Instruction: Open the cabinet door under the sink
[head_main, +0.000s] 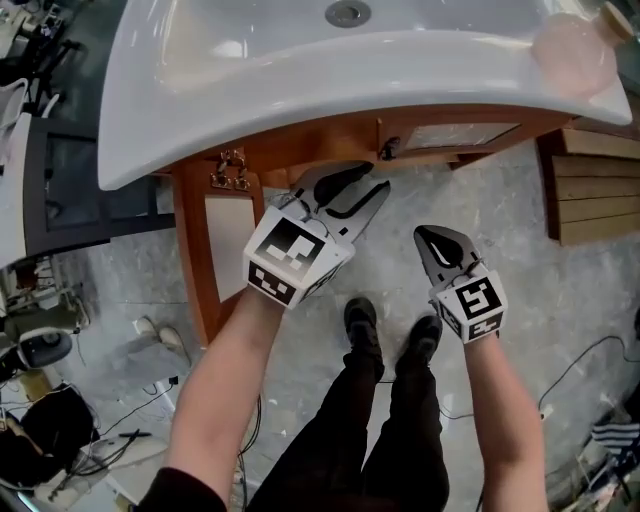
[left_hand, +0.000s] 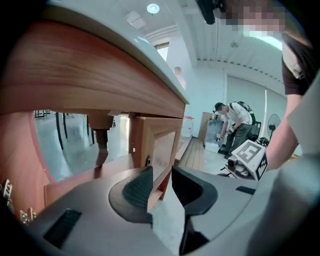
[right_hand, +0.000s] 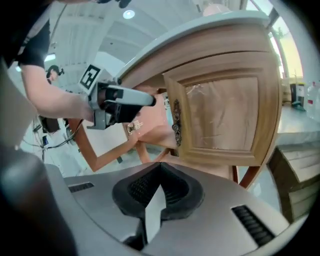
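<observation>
Though one cabinet door (head_main: 228, 235) already stands open at mid-left, careful here.
With the left gripper (head_main: 372, 182) spread and empty and the right gripper (head_main: 425, 238) pinched on nothing, the unheld door might swing back.

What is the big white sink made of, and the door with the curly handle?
The sink looks like glazed ceramic: white, smooth, with shiny light spots. The cabinet door looks like varnished wood: light brown with faint grain. Its handle seems dark metal, hard to be sure.
</observation>
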